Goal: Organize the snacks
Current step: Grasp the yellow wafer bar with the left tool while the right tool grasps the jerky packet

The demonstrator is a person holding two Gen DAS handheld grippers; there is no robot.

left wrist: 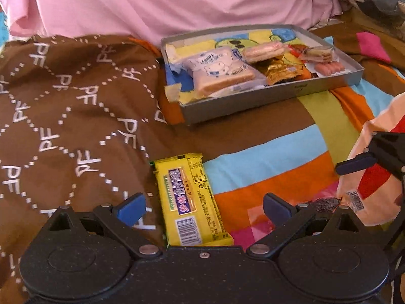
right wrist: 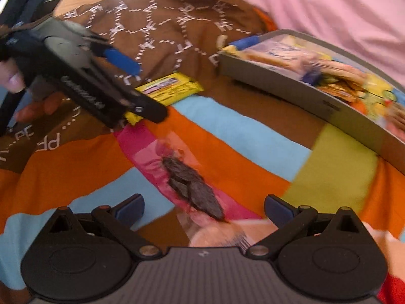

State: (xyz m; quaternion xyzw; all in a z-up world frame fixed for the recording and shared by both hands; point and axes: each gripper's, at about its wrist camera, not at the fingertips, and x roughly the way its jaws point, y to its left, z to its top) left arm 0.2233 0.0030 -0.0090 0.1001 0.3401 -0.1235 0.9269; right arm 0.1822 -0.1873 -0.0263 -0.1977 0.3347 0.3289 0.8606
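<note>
The left gripper (left wrist: 203, 209) is wide open around one yellow snack bar (left wrist: 188, 198) with a barcode, holding nothing. The right gripper (right wrist: 203, 209) gapes, empty, over one clear dark-snack packet (right wrist: 192, 185). Behind the bar, one grey tray (left wrist: 253, 106) holds bread and biscuits; the brown cloth (left wrist: 63, 96) reads "PF".

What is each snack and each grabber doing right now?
Yellow snack bar: flat on the blanket, sealed, between open left gripper fingers.
Dark snack packet: flat, untouched, before open right gripper.
Tray: open, holding snacks.
Bread packet: sealed, in tray.
</note>
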